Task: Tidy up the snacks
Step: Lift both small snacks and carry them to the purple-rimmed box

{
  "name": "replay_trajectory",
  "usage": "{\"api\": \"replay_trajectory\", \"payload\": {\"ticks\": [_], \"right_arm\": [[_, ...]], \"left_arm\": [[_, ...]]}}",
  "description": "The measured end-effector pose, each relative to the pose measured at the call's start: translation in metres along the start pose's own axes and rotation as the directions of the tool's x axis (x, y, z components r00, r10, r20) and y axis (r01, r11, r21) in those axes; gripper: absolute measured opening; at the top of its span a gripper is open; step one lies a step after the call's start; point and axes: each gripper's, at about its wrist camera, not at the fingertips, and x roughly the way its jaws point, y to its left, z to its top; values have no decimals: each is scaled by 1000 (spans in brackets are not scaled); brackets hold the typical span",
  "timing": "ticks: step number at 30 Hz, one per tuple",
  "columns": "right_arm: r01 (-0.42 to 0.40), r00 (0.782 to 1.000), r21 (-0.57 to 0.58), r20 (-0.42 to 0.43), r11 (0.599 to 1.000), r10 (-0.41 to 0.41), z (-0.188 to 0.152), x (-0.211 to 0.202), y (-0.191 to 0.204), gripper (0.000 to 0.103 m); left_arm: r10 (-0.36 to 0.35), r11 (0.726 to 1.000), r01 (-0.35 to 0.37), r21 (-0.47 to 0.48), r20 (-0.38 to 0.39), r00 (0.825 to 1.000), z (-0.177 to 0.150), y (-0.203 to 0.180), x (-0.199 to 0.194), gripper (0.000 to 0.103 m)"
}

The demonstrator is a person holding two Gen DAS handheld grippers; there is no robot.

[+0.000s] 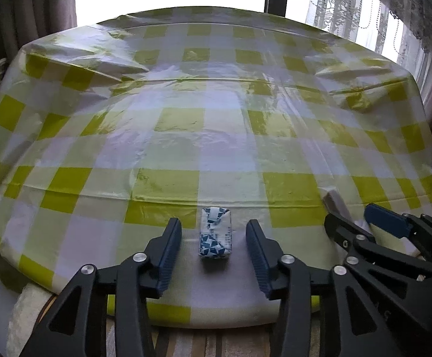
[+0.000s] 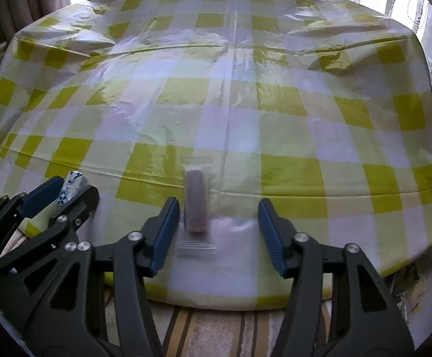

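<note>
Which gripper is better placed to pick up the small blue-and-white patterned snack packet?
Left. The small blue-and-white patterned snack packet lies between the open left gripper jaws. The open right gripper straddles the clear-wrapped brownish snack bar instead.

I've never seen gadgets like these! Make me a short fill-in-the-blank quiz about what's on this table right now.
1. The tablecloth is checked in white and ____.
2. The blue-and-white snack packet lies between the jaws of the ____ gripper.
3. The pinkish snack bar in a clear wrapper lies between the jaws of the ____ gripper.
4. Neither snack is gripped; both pairs of jaws are ____.

Missing words: yellow-green; left; right; open
</note>
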Motion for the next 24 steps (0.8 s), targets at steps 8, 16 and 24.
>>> {"api": "replay_trajectory", "payload": {"ticks": [8, 16, 24], "right_arm": [[-27, 1000, -62, 13, 998, 28, -1, -3, 12, 18], [-68, 998, -11, 16, 998, 68, -9, -15, 0, 16], [-86, 995, 29, 42, 996, 85, -28, -49, -17, 16]], "left_arm": [[-4, 1000, 4, 11, 6, 1000, -1, -1, -1, 21], [-25, 999, 23, 34, 35, 999, -1, -7, -11, 21], [-71, 995, 67, 73, 51, 996, -7, -24, -36, 21]]}}
